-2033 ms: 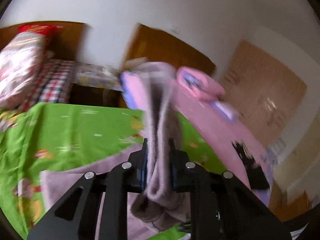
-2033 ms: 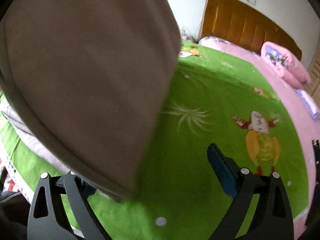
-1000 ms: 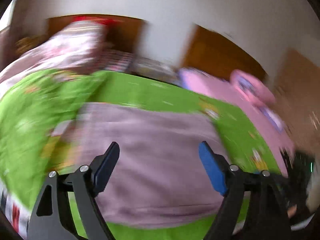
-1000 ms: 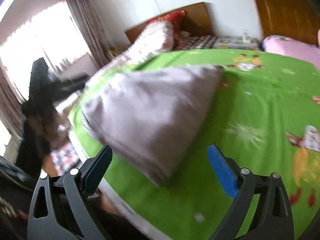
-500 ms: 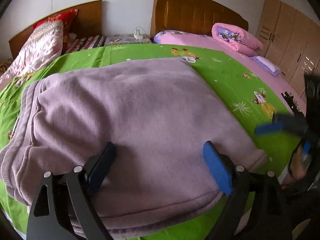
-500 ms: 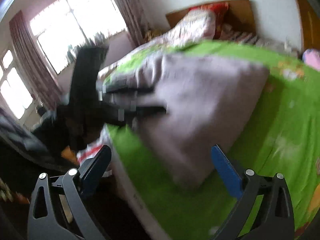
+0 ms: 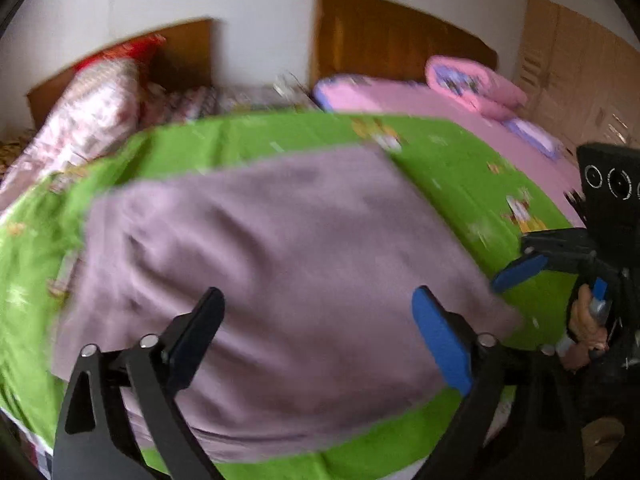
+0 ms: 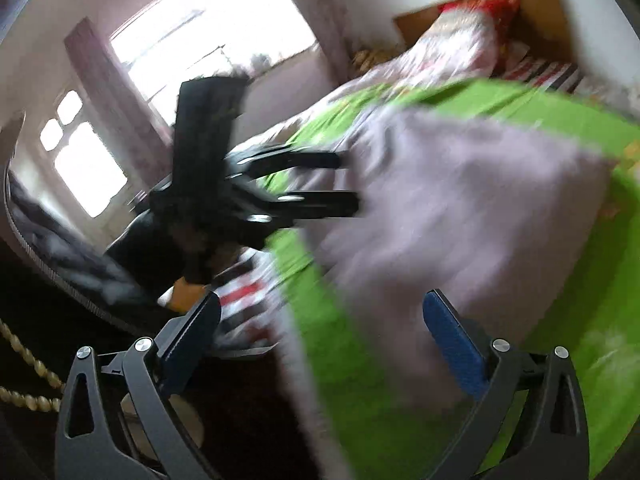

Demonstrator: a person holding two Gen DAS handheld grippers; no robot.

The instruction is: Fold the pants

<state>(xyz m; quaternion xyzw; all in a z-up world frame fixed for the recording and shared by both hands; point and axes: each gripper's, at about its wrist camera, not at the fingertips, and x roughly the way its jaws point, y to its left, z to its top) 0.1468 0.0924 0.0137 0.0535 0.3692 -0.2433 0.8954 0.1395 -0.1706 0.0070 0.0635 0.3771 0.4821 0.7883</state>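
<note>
The mauve pants [image 7: 280, 248] lie folded in a thick flat stack on the green bedsheet [image 7: 460, 168], close to the near bed edge. My left gripper [image 7: 316, 320] hovers over their near part, its jaws opening wide, and no fabric is pinched between them. In the right wrist view the pants [image 8: 460, 200] lie ahead, and the left gripper [image 8: 344, 180] reaches over their left end. My right gripper [image 8: 320, 312] stands open and empty above the bed edge. It shows as the right gripper [image 7: 508, 260] beside the pants' right corner, held by a hand [image 7: 584, 320].
A pink bed [image 7: 420, 96] with a rolled pink quilt [image 7: 472, 76] lies beyond the green sheet. A floral pillow [image 7: 92, 108] and wooden headboards [image 7: 392, 36] stand at the back. A bright window [image 8: 208, 32] is at the left, dark floor [image 8: 240, 420] below the bed edge.
The left gripper let go of the pants fold, which now lies flat on the bed, and opened wide. Both grippers drew back toward the near edge. The right view swung left toward the window.
</note>
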